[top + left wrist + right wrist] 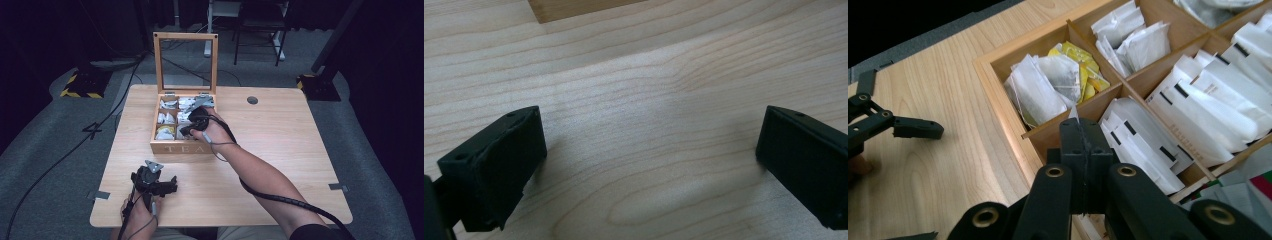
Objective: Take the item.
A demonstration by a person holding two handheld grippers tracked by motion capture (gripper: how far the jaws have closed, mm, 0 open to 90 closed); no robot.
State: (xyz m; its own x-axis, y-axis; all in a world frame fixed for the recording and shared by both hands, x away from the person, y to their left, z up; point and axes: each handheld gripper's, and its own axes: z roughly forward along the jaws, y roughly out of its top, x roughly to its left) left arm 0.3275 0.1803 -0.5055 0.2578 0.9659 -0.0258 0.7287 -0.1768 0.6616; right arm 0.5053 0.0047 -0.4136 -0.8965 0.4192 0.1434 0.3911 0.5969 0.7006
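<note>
Right hand-held gripper point(1083, 145), pressed together on thin white sachet corner point(1074, 112) over tea box point(998, 85): light, limp, tearable.

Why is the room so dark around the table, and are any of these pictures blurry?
High view: light falls on the table alone, the surroundings near black. Left gripper view: the wood grain is sharp, the left tool casting soft shadows. Right gripper view: the tea box is sharp and evenly lit, the right tool slightly soft up close.

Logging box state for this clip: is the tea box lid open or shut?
Open. The glass-paned lid stands upright behind the tea box, its packet compartments exposed.
</note>
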